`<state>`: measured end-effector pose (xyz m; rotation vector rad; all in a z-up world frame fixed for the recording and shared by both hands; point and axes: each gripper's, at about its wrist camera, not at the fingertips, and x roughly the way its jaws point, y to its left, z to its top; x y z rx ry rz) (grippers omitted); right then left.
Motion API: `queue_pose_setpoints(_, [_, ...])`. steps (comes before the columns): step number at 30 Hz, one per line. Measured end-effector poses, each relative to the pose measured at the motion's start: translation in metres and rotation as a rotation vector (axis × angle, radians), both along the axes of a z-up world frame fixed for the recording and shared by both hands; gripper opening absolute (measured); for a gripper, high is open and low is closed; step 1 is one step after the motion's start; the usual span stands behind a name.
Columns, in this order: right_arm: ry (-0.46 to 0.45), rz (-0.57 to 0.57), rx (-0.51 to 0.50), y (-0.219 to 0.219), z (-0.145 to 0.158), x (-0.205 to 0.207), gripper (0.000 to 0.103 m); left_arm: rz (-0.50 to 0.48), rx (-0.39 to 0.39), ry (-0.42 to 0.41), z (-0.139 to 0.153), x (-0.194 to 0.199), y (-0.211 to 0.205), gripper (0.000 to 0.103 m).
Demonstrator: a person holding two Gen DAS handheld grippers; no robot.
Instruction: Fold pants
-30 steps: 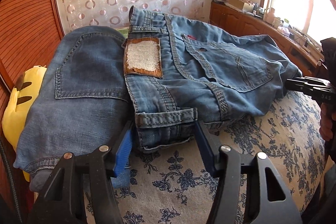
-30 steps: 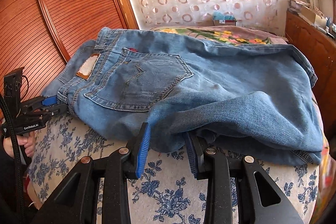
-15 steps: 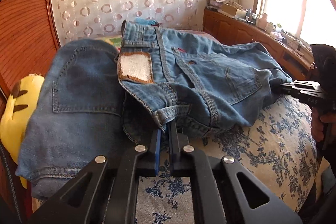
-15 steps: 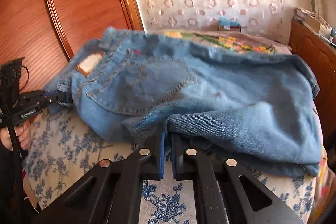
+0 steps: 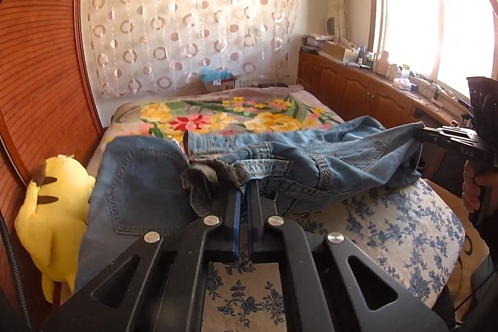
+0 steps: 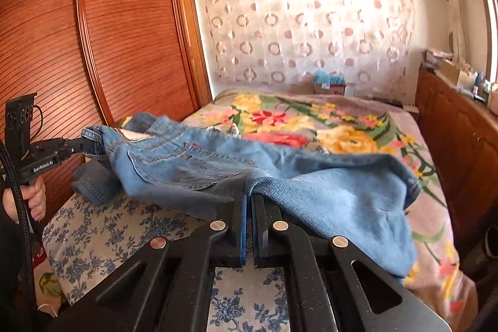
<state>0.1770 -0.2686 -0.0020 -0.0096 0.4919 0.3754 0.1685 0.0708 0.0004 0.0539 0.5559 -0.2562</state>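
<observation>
Jeans (image 5: 314,173) hang a little above the near end of the bed (image 5: 404,226), pinched at two places along their near edge; the left gripper (image 5: 244,198) has its jaws clamped on the waistband end, the right gripper (image 6: 249,195) has its jaws clamped on the folded leg cloth further along; no gap shows between either pair of pads beyond the denim itself. A second, darker pair (image 5: 140,185) lies flat on the bed beside a yellow plush toy (image 5: 53,207), partly under the lifted waistband.

The step in hand looks like carrying the near edge up and over for a fold; to do it well, both hands should rise together and level so the held edge stays taut and straight; any slack between them will sag into a crooked crease. The far part of the jeans rests on the flowered blanket (image 6: 311,120); it should stay there as the hinge. Care is wanted that the waistband does not drag the darker pair along.
</observation>
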Motion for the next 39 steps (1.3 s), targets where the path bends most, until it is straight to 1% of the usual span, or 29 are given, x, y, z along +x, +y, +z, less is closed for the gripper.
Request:
queue_pose_setpoints(4, [-0.03, 0.002, 0.004, -0.002, 0.01, -0.034, 0.002, -0.007, -0.007, -0.034, 0.016, -0.017, 0.002, 0.003])
queue_pose_setpoints(7, [-0.031, 0.011, 0.001, -0.002, 0.008, -0.059, 0.002, -0.016, -0.012, -0.035, 0.017, -0.034, 0.006, 0.003])
queue_pose_setpoints(9, [-0.014, 0.021, 0.005, -0.006, 0.002, -0.073, 0.002, -0.022, -0.018, -0.017, 0.01, -0.048, 0.01, 0.003])
queue_pose_setpoints(12, [0.03, 0.032, -0.001, -0.01, -0.014, -0.09, 0.002, -0.028, -0.019, 0.028, -0.009, -0.06, 0.007, 0.003])
queue_pose_setpoints(15, [0.084, 0.03, -0.012, -0.008, -0.038, -0.101, 0.002, -0.04, -0.015, 0.087, -0.035, -0.073, 0.004, 0.003])
queue_pose_setpoints(18, [0.14, 0.026, 0.001, -0.009, -0.057, -0.105, 0.002, -0.037, -0.02, 0.141, -0.058, -0.081, 0.002, 0.003])
queue_pose_setpoints(24, [0.208, 0.02, 0.02, -0.007, -0.075, -0.106, 0.002, -0.034, -0.018, 0.182, -0.076, -0.087, 0.0, 0.003])
queue_pose_setpoints(27, [0.232, 0.013, 0.038, -0.007, -0.071, -0.101, 0.003, -0.042, -0.022, 0.185, -0.076, -0.088, 0.0, 0.004])
queue_pose_setpoints(29, [0.236, 0.008, 0.041, -0.009, -0.061, -0.102, 0.004, -0.038, -0.025, 0.19, -0.075, -0.089, 0.002, 0.006])
queue_pose_setpoints(30, [0.236, 0.004, 0.039, -0.001, -0.06, -0.099, 0.004, -0.035, -0.025, 0.189, -0.074, -0.088, 0.004, 0.007])
queue_pose_setpoints(32, [0.229, -0.004, 0.041, -0.001, -0.058, -0.103, 0.006, -0.033, -0.032, 0.189, -0.071, -0.089, 0.008, 0.007])
queue_pose_setpoints(35, [0.22, -0.021, 0.03, -0.002, -0.057, -0.109, 0.009, -0.018, -0.02, 0.178, -0.067, -0.09, 0.012, 0.012])
queue_pose_setpoints(39, [0.208, -0.04, 0.022, -0.006, -0.054, -0.119, 0.011, 0.008, -0.013, 0.146, -0.053, -0.087, 0.018, 0.026])
